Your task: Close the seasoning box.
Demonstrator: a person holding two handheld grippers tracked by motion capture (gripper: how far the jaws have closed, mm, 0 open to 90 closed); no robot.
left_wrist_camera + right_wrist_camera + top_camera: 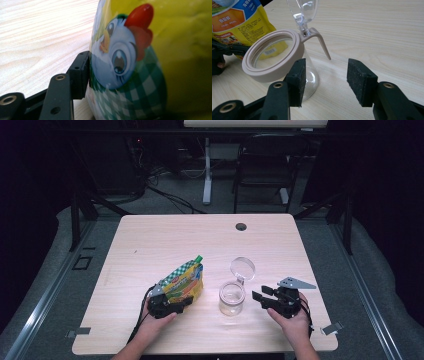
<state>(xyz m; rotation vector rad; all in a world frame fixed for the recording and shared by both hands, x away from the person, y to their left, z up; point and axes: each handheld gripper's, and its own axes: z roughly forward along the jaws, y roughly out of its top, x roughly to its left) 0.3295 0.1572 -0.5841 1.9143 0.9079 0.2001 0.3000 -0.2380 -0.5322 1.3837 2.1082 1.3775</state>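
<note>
Far half of table (200, 235) bare, free to cross. Near half: snack bag (186, 281) on left, glass jar (232, 299) w/ flipped-back lid (242, 268) at centre; narrow lane between them. Right gripper (267, 296) just beside jar, open wood btwn.

Right fingers (362, 82) apart, left clamped

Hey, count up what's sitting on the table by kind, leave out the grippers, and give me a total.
Snack bag: 1
Glass jar with its hinged lid flipped open: 1
Total: 2
</note>
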